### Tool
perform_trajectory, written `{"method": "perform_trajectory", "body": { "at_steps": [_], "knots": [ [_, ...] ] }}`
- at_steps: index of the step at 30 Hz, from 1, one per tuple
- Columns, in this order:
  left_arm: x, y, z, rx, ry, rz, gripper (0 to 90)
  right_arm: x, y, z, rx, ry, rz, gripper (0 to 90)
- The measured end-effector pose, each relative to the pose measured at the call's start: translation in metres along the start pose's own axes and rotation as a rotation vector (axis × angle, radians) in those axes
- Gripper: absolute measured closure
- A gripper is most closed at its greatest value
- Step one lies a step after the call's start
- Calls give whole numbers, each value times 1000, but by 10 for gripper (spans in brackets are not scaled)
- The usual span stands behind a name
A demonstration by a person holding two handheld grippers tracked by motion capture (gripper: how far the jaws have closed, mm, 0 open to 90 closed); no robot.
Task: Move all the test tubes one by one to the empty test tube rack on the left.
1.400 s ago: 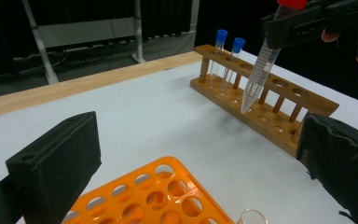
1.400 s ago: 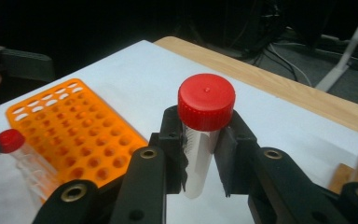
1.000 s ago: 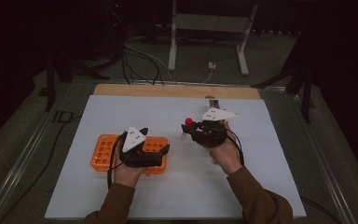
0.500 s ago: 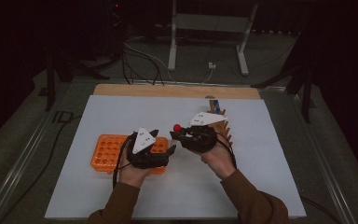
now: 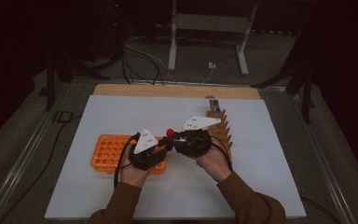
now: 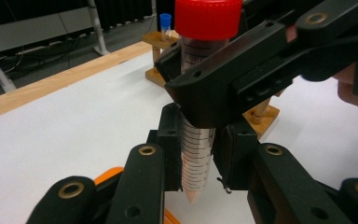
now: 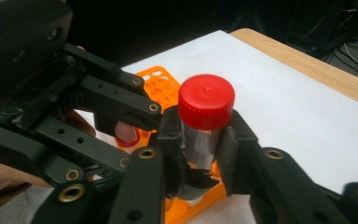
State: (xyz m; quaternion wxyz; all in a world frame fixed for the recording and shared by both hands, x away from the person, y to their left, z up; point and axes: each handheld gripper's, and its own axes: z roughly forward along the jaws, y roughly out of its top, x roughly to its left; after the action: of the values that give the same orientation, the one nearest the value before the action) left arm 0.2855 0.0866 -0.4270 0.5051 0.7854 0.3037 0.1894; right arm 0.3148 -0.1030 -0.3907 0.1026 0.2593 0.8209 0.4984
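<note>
The red-capped tube point(image 6: 196, 140) hangs upright between the two tools, above the white mat just beside the orange rack point(image 5: 106, 151), and both grip it at once: the right gripper point(image 7: 200, 149) is clenched on the upper barrel just under the cap, while the left gripper point(image 6: 196, 161) has just been closing its jaws, with the tube's lower, graduated part between them, and its pads now press on that part. The step looks like a hand-over, and doing it well probably means confirming that the left grip is square on the barrel rather than on the tapering tip, then easing the right jaws apart without pulling sideways, so that the tube stays vertical and does not swing or slip down through the lower pads. The left gripper view shows the pointed tip hanging free below its pads, the printed scale, and farther off the wooden stand point(image 6: 256, 116) with a blue-capped tube point(image 6: 166, 23); the right gripper view looks down on the cap and the rack's holes beyond it. The high view gives what neither does: both hands meeting near the rack's right end, the wooden stand just behind the right gripper.
</note>
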Motion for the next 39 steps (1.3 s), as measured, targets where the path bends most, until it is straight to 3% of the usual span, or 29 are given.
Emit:
{"method": "perform_trajectory", "body": {
  "at_steps": [5,10,14,23,39],
  "knots": [
    [2,0,0,5,28,-4,747,-4,0,-5,-35,28,27,498],
    [7,-1,-3,1,59,-22,748,-9,-1,-13,-66,-3,36,303],
    [12,-1,-6,-15,76,-39,749,-14,-3,-16,-60,-38,45,169],
    [22,-4,-18,-34,106,-60,748,-27,-17,-19,-47,-73,87,31],
    [37,-18,-40,-35,157,-84,747,-52,-42,-41,-65,-162,157,4]
  ]
}}
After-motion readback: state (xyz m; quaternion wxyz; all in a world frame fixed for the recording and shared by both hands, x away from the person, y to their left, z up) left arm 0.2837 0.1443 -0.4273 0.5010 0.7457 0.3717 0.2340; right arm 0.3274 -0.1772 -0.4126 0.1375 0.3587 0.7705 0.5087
